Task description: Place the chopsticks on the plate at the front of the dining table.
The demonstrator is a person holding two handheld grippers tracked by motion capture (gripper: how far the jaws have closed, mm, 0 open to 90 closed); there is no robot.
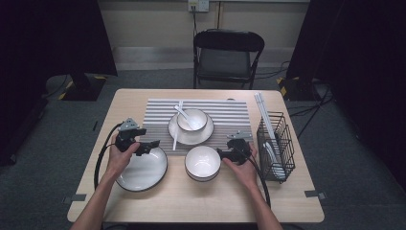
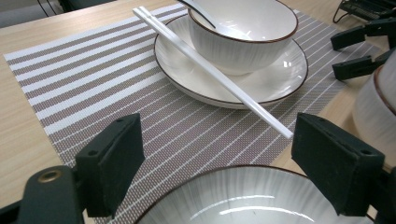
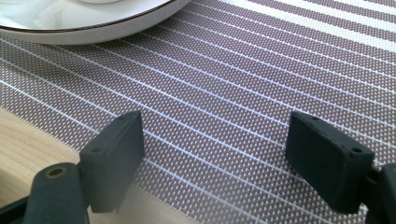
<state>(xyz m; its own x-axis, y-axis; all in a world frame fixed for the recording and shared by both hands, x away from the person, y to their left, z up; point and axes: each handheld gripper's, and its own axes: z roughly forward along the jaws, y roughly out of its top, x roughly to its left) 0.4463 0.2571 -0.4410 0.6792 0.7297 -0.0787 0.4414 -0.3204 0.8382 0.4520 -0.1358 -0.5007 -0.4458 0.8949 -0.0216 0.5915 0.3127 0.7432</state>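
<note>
Just below the left gripper (image 1: 152,144), whose wide-open jaws are holding nothing, the near plate (image 1: 141,169) is lying; the right gripper (image 1: 221,154), equally agape, is hovering beside the bowl (image 1: 202,162).

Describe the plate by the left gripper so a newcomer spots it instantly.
Start at the striped placemat in the middle of the wooden table. Just off its near-left corner, under the left gripper, lies the dark-rimmed white plate. Unlike the plate on the mat, it carries no bowl, and it is flatter and wider than the empty bowl beside it.
</note>
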